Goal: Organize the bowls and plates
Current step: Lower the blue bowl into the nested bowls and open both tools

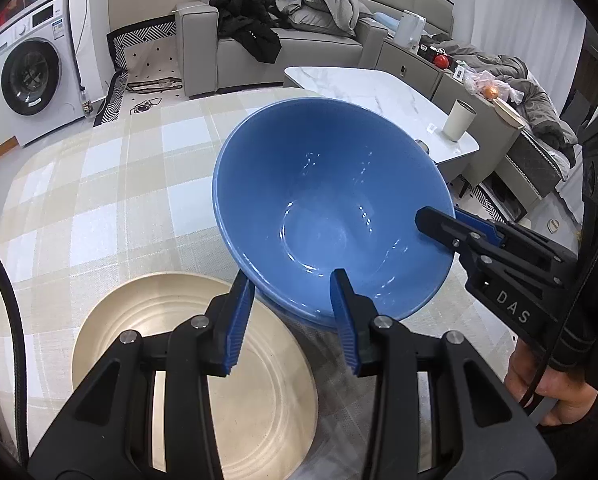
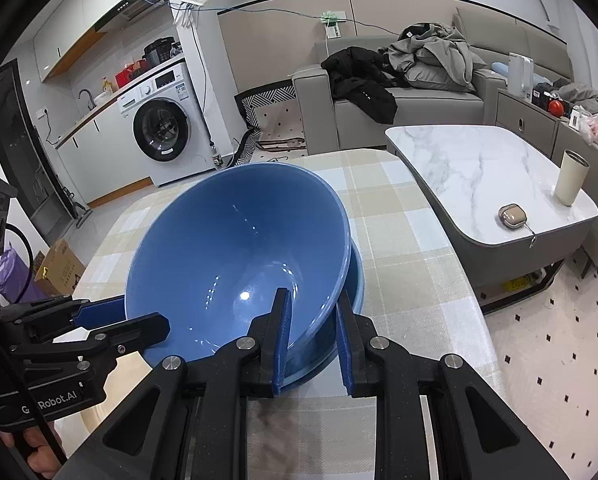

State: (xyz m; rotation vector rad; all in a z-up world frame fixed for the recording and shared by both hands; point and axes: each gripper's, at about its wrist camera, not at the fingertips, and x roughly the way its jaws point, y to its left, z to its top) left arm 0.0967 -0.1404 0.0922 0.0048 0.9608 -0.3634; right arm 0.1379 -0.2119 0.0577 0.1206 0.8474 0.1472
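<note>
Both grippers, left (image 1: 293,280) and right (image 2: 311,304), clamp your blue bowl's (image 1: 331,200) rim, nesting it (tilted) into another; beige plate (image 1: 195,372) remains.

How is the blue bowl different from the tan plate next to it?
The blue bowl is deep and glossy blue; the tan plate is shallow and cream, with ringed ridges. The bowl is tilted, its rim pinched by the left gripper and the right gripper; the plate lies flat on the checked tablecloth, with nothing gripping it. A second blue rim shows under the bowl; nothing shows under the plate. Both are round.
</note>
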